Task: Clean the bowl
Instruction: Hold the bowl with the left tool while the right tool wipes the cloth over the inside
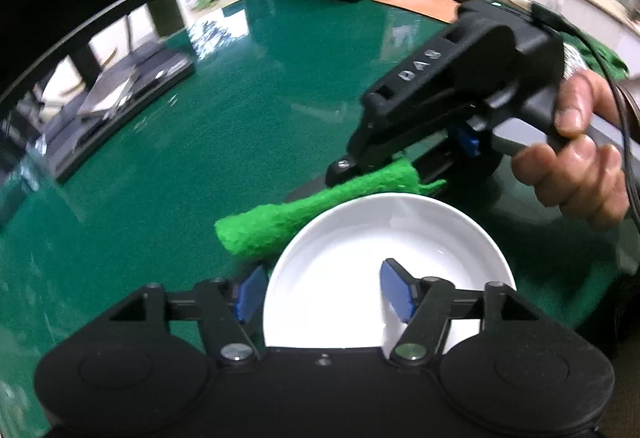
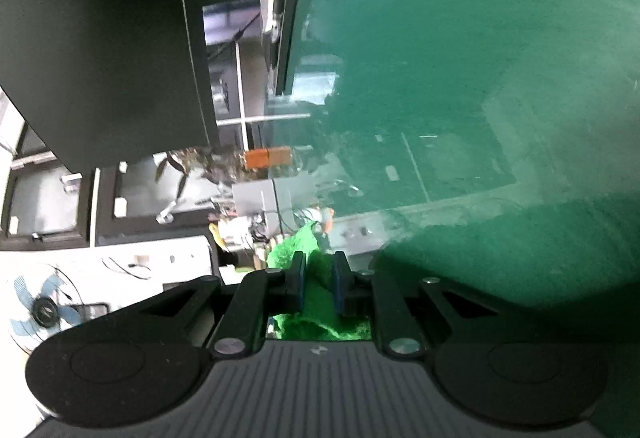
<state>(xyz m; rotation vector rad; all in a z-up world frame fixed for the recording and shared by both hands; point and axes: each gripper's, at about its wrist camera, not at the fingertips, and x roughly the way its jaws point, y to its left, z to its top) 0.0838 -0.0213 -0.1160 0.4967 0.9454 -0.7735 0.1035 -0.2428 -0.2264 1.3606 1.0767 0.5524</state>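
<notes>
While the left tool [image 1: 324,292] straddles the white bowl's [image 1: 384,238] near rim, fingers spread, the right tool [image 2: 319,284] pinches the green cloth [image 1: 280,217] at the bowl's 11 o'clock on the bench [image 1: 160,177]; wiping should keep the rim braced.

Black left gripper [image 1: 324,292] and right gripper [image 2: 319,284], blue pads [image 1: 396,294], silver screws, "DAS" lettering.

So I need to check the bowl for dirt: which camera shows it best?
The left wrist view: the white bowl fills the foreground, its inside open to the camera. The right wrist view shows no bowl, only the green cloth between its fingers.
</notes>
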